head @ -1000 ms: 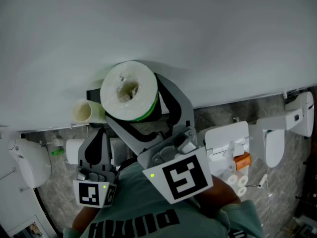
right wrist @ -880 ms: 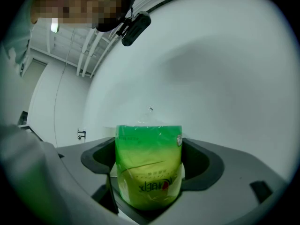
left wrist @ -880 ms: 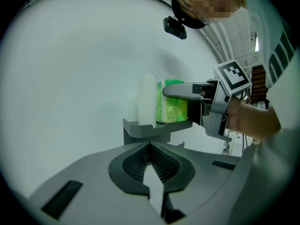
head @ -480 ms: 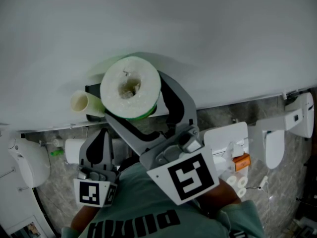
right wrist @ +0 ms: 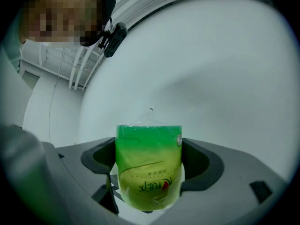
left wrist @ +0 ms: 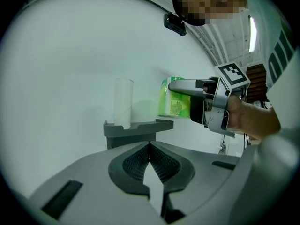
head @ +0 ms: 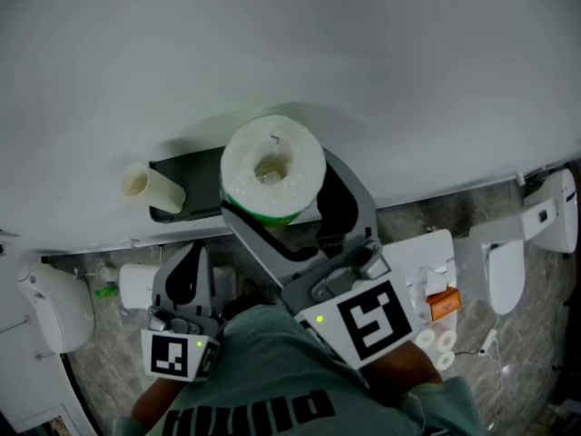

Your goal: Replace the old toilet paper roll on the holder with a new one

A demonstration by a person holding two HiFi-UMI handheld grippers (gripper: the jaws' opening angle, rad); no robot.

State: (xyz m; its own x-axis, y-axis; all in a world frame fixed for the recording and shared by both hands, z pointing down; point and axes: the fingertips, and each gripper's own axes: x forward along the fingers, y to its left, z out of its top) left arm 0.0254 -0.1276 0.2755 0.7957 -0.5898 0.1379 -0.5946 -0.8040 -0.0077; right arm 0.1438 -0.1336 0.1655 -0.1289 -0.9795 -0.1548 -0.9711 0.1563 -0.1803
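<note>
Roll further right, axis upright (right gripper)

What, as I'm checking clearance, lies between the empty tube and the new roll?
Only bare holder between tube and roll, per the head view.

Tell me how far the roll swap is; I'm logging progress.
Done: the new roll, in its green wrapper, is picked up. In hand: the right gripper clamps it in its jaws by the holder. To do: the empty tube stands on the holder, unremoved; the left gripper is shut and empty.
</note>
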